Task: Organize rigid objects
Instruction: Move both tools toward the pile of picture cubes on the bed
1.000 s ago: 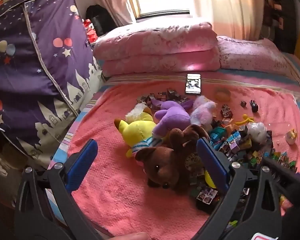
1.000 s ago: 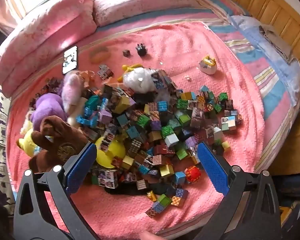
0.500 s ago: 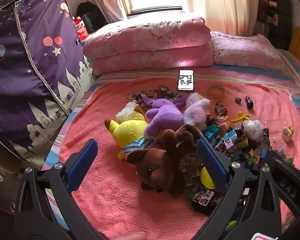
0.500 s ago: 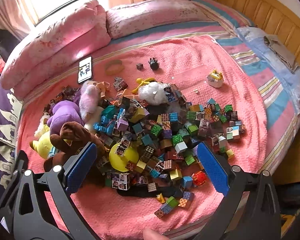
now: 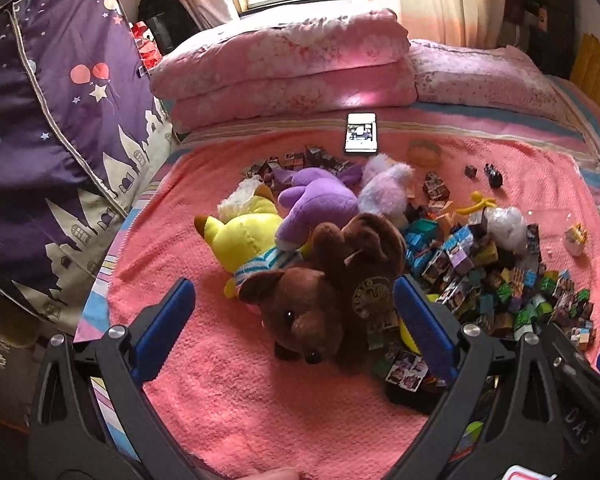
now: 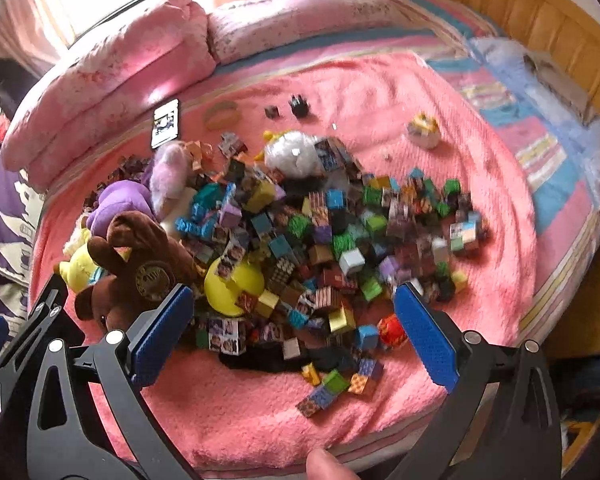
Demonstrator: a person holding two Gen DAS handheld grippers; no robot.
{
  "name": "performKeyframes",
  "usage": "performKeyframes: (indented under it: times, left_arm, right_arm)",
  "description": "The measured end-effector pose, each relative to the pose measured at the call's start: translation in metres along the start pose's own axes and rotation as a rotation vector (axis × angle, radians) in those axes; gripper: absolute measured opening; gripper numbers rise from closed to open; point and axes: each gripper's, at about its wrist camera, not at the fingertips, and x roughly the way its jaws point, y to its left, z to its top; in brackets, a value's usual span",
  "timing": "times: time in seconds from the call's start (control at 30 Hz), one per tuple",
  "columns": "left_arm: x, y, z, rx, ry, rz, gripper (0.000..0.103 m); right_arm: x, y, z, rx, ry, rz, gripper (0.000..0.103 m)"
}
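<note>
Both the left gripper (image 5: 294, 312) and the right gripper (image 6: 294, 330) are wide open and empty above the pink blanket (image 6: 236, 412), so the sorting seems only beginning; next, one must descend onto the cube pile (image 6: 320, 248) at frame centre.

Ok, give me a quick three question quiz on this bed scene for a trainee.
1. True or false: the left gripper holds the brown plush dog.
2. Which lies nearest the folded pink quilt? A) smartphone B) yellow ball C) red cube
3. Fill in: the pile of small cubes lies on the ___ blanket.

Key: 1 false, both grippers, including the right gripper, are open and empty; 2 A; 3 pink.
</note>
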Motion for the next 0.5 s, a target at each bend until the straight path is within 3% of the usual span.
performKeyframes:
  times: [0.2, 0.5]
  left_arm:
    - [0.004, -0.002, -0.012, 0.039, -0.005, 0.026, 0.096]
    - [0.003, -0.01, -0.043, 0.086, -0.013, 0.005, 0.096]
  right_arm:
    - [0.02, -0.019, -0.017, 0.052, 0.09, -0.004, 0.099]
    - [0.034, -0.024, -0.054, -0.03, 0.19, -0.011, 0.099]
